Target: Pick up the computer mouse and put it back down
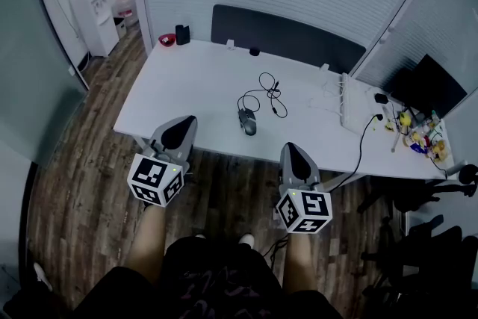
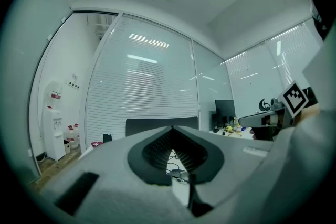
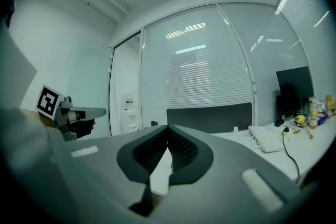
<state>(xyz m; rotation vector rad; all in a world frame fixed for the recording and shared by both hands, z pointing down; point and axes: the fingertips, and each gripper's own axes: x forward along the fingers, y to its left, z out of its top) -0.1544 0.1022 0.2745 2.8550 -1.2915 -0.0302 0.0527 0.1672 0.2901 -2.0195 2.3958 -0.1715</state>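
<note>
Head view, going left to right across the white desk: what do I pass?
Red item → black cup → computer mouse → white keyboard-like item → clutter of small colourful items. The mouse's cable is left out because it overlaps the mouse.

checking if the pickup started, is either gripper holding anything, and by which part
Nothing is held. The left gripper and right gripper are both shut and empty, short of the table; the computer mouse lies untouched on it.
</note>
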